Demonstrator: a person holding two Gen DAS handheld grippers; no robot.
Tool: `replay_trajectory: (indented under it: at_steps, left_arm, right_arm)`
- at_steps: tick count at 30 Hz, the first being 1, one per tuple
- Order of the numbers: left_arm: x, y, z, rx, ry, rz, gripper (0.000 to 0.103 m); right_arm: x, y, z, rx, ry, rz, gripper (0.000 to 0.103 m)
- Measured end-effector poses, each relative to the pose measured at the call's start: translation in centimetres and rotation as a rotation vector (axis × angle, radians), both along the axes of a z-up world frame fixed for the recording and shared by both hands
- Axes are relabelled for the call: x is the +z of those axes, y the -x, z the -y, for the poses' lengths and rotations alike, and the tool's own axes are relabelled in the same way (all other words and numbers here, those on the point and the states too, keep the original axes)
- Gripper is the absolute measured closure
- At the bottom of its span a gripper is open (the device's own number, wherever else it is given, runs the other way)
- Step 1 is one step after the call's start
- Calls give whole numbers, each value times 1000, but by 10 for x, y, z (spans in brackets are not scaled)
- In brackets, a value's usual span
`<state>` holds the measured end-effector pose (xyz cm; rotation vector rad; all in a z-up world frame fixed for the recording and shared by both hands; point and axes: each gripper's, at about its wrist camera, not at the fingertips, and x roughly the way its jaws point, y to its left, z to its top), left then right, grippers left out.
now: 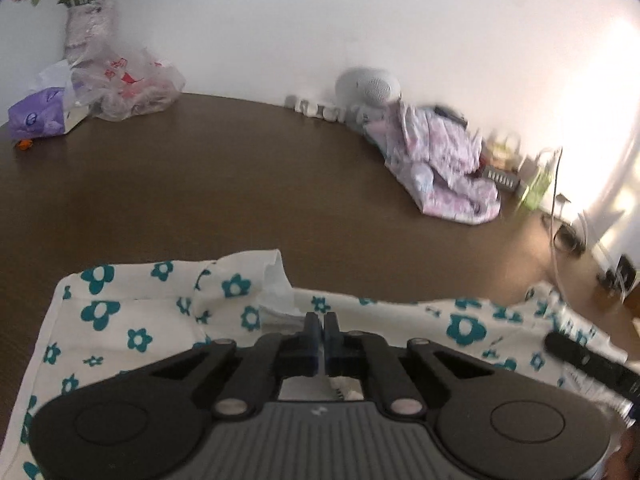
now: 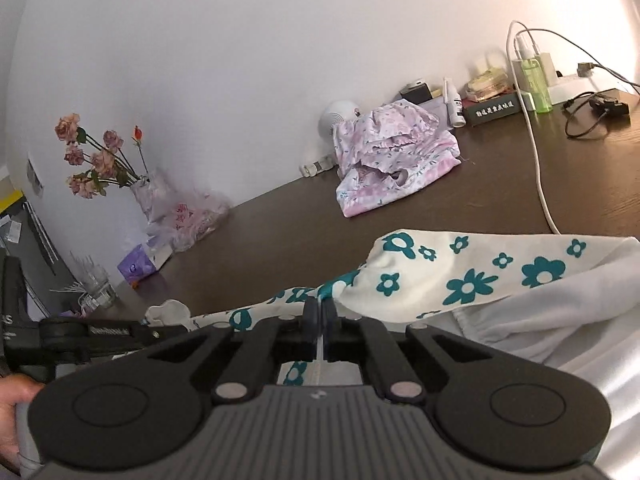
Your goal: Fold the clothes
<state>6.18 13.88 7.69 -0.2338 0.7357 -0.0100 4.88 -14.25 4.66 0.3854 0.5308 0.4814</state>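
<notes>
A white garment with teal flowers (image 1: 132, 320) lies on the dark brown table (image 1: 240, 184) close to me. My left gripper (image 1: 322, 318) is shut on the garment's edge near its middle. In the right wrist view the same garment (image 2: 460, 276) is lifted and draped to the right, with its plain white inside showing. My right gripper (image 2: 319, 304) is shut on a fold of it. The other gripper shows at the right edge of the left wrist view (image 1: 588, 360) and at the left edge of the right wrist view (image 2: 80, 336).
A crumpled pink floral garment (image 1: 440, 168) (image 2: 392, 156) lies at the back by the wall. A vase of flowers (image 2: 100, 160), plastic bag (image 1: 128, 84) and purple tissue pack (image 1: 40, 114) stand back left. Bottles, boxes and cables (image 2: 536, 92) crowd the back right.
</notes>
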Motion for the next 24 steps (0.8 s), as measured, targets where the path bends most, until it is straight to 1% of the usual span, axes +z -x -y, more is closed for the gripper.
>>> replay_trajectory:
  at_steps: [1, 2, 3, 4, 6, 7, 8, 10, 11, 13, 14, 16, 17, 20, 21, 23, 24]
  left_arm:
    - [0, 0, 1, -13, 1, -24, 98]
    - [0, -1, 2, -25, 2, -48, 92]
    - [0, -1, 3, -40, 4, -73, 71]
    - [-1, -3, 5, -73, 10, -102, 47]
    - [-3, 0, 12, -112, 11, -100, 37]
    - [-4, 0, 18, -115, -18, -92, 37]
    - [-5, 0, 23, -118, -46, -84, 40]
    - [-6, 0, 30, -123, -77, -60, 102]
    - [-6, -1, 30, -125, -65, -49, 99]
    - [-3, 1, 24, -99, -10, 14, 101]
    - [-1, 3, 20, -84, 10, 60, 101]
    - [4, 10, 13, -65, 44, 181, 101]
    - [4, 11, 10, -56, 50, 214, 101]
    - [-1, 4, 12, -37, 22, 161, 99]
    - [-1, 5, 13, -32, 11, 161, 93]
    - [-2, 7, 15, -22, -10, 162, 87]
    - [0, 9, 13, -18, -5, 173, 79]
  right_arm:
    - [0, 0, 0, 0, 0, -1, 101]
    - [0, 0, 0, 0, -1, -2, 101]
    - [0, 0, 1, 1, -1, -6, 101]
    - [-1, 0, 1, 2, -3, -11, 101]
    - [-1, 0, 1, 4, -3, -15, 101]
    - [-1, 0, 0, 7, -2, -15, 101]
    - [-1, 0, 0, 9, -2, -15, 101]
    - [-1, 0, 0, 11, -3, -16, 101]
    - [-2, 0, 0, 12, -3, -17, 101]
    - [-2, 0, 0, 14, -4, -18, 101]
    - [-2, 1, 0, 15, -6, -16, 101]
    - [-1, 1, 0, 17, -10, -11, 101]
    - [-1, 2, 0, 18, -12, -8, 101]
    - [-2, 1, 1, 4, -14, -18, 99]
    - [-2, 1, 2, -3, -15, -19, 97]
    - [-2, 1, 4, -14, -17, -20, 97]
    - [-2, 1, 4, -15, -18, -19, 96]
